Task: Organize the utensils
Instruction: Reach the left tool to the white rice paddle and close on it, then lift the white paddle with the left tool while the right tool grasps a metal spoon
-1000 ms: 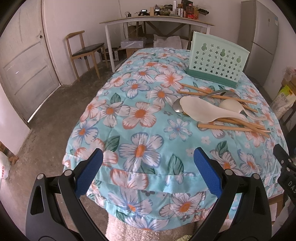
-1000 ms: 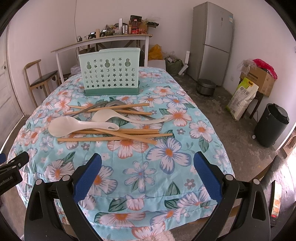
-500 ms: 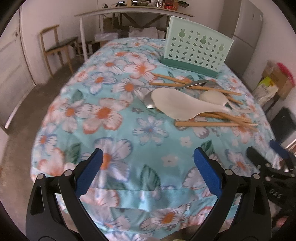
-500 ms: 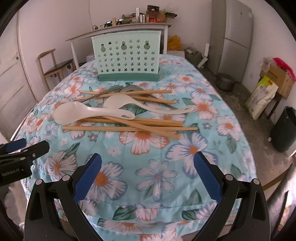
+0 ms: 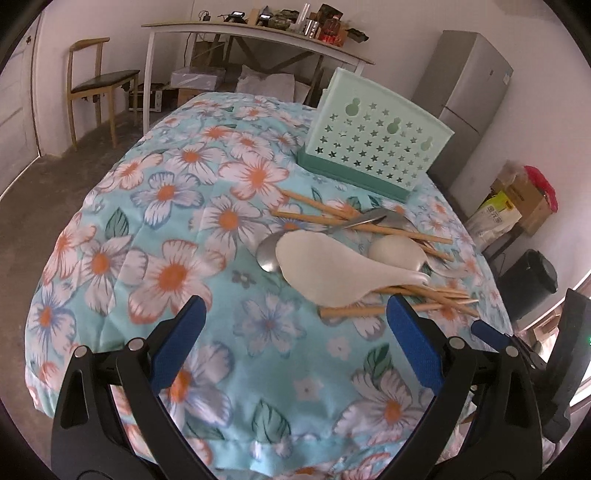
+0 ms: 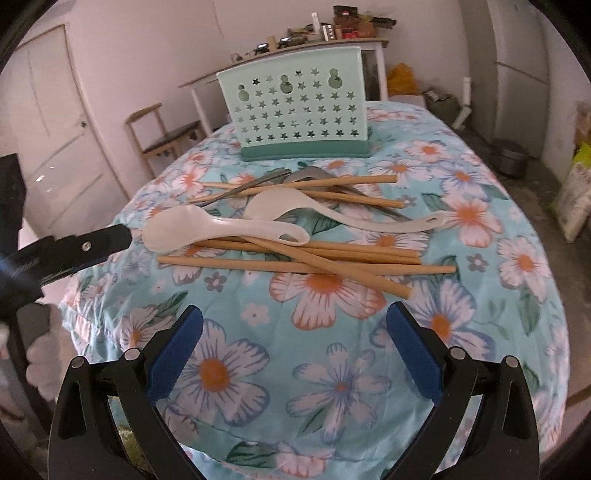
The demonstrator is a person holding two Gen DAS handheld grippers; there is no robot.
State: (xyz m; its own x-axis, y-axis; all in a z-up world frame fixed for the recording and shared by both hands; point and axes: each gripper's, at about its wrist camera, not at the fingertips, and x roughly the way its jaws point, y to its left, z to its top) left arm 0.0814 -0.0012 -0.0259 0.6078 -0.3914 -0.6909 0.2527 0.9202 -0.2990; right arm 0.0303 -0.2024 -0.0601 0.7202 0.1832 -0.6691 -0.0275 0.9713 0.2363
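Note:
A heap of utensils lies on the flowered cloth: a white rice paddle (image 5: 325,269) (image 6: 221,230), a white ladle (image 6: 332,212) (image 5: 399,253), several wooden chopsticks (image 6: 306,264) (image 5: 365,227) and metal spoons (image 5: 267,253) (image 6: 258,182). Behind the heap stands a mint-green perforated utensil holder (image 5: 376,147) (image 6: 295,107). My left gripper (image 5: 295,338) is open, low over the cloth just short of the paddle. My right gripper (image 6: 293,341) is also open, just in front of the chopsticks. Neither holds anything.
The flowered cloth (image 5: 177,229) covers a rounded table. A wooden chair (image 5: 98,83), a long white side table (image 5: 255,35) with clutter, a grey fridge (image 5: 469,99), boxes and a black bin (image 5: 532,280) stand around on the concrete floor.
Both grippers have moved forward and closer to the utensil heap, which now looks larger in both views. Both stay open. The utensils have not moved.

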